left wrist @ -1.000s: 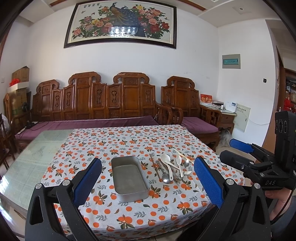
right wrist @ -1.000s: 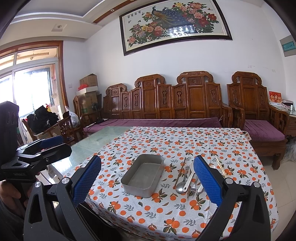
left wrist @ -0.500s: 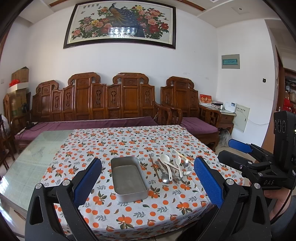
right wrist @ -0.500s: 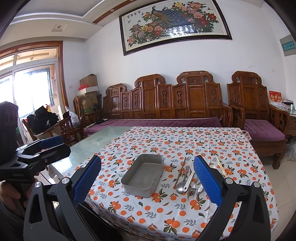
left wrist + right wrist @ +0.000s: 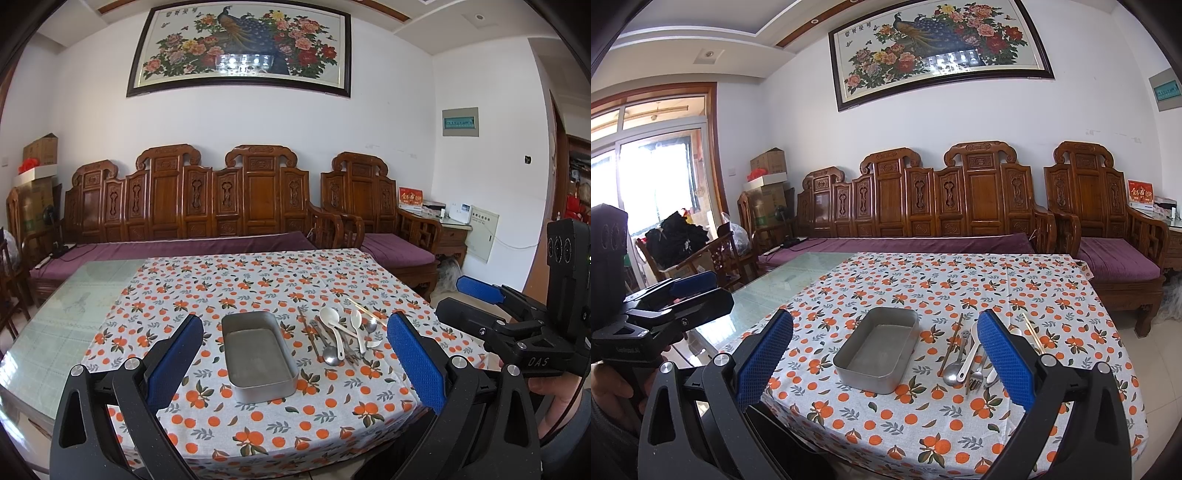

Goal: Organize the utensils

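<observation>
An empty metal tin (image 5: 258, 354) (image 5: 879, 349) sits on the orange-print tablecloth (image 5: 258, 280) (image 5: 960, 280). Just right of it lies a loose pile of utensils (image 5: 341, 334) (image 5: 971, 356): white spoons, a metal spoon (image 5: 331, 355) (image 5: 954, 373), a fork (image 5: 976, 374) and chopsticks (image 5: 365, 312) (image 5: 1032, 332). My left gripper (image 5: 295, 363) hangs open above the table's near edge, well short of the tin. My right gripper (image 5: 884, 363) is open too, held back from the near edge; its body also shows at the right of the left wrist view (image 5: 517, 325). Neither holds anything.
Bare glass tabletop (image 5: 55, 325) (image 5: 798, 280) lies left of the cloth. A carved wooden sofa (image 5: 207, 206) (image 5: 923, 206) with purple cushions stands behind the table, an armchair (image 5: 376, 221) (image 5: 1108, 229) to the right. A person's hand (image 5: 554, 387) grips the right tool.
Both views have barely shifted; the table and utensils sit slightly lower and nearer in the left wrist view. Both grippers stay open and nothing on the table has moved.
</observation>
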{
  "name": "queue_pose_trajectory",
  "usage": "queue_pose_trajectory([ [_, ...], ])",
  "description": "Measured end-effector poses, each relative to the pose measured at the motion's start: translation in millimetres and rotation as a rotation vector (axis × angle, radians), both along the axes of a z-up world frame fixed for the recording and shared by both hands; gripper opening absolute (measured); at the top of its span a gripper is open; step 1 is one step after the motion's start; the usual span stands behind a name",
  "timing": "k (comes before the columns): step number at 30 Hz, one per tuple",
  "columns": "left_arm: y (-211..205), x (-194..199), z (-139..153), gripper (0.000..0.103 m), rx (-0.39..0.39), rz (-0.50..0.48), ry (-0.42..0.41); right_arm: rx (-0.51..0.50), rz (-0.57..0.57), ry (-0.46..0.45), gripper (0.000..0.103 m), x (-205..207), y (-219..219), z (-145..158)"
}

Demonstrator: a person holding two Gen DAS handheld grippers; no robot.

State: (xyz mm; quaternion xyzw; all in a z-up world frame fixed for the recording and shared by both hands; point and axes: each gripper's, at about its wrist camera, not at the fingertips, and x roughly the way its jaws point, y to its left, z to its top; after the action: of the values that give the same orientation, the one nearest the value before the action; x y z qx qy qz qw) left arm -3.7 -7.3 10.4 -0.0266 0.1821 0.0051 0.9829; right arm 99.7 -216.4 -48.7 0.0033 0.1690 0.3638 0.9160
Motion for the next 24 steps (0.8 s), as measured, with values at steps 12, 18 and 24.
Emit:
queue_pose_trajectory([
  [12, -0.2, -0.6, -0.2, 0.097, -0.001, 0.0, 0.001, 0.001, 0.0, 0.0, 0.1, 0.0, -0.6, 1.0],
  [18, 0.0, 0.2, -1.1, 0.097, 0.0, -0.001, 0.005, 0.001, -0.001, 0.001, 0.1, 0.9, -0.8, -1.1],
  [24, 1.3, 5.3, -8.3, 0.097, 0.002, -0.001, 0.023, -0.007, -0.005, 0.011, 0.1, 3.8, 1.6, -2.7],
])
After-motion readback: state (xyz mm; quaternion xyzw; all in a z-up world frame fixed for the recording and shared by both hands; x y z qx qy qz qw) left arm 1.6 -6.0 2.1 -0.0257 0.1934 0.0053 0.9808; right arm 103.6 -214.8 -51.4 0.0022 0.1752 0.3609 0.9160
